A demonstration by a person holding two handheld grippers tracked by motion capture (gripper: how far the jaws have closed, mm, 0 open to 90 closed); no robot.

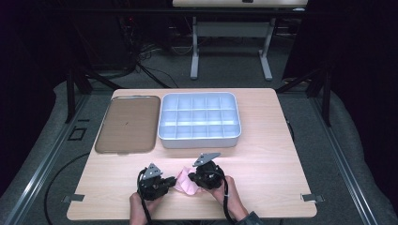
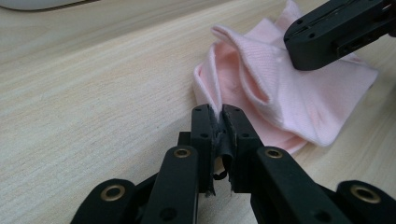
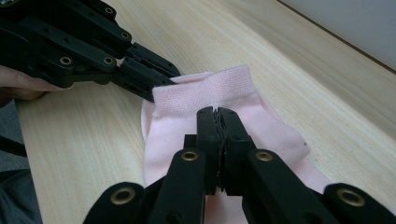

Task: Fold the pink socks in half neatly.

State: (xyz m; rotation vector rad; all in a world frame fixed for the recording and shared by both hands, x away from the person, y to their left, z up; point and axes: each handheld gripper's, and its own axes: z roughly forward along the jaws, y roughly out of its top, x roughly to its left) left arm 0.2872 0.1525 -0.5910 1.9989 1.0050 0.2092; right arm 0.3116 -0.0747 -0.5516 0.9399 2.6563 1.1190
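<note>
At the lower centre of the high view, a small pink knitted sock [image 1: 184, 183] lies on the pale wooden table [image 1: 263, 164], largely hidden between the two black grippers. The left gripper [image 2: 217, 112] is clamped on a raised fold of the sock's edge; the right gripper [image 3: 217, 113] is closed on the sock near its ribbed cuff. Above them, well apart, stand a brown rectangular plastic tray [image 1: 127, 124] at centre left and a pale blue compartmented plastic box [image 1: 199, 120] beside it.
</note>
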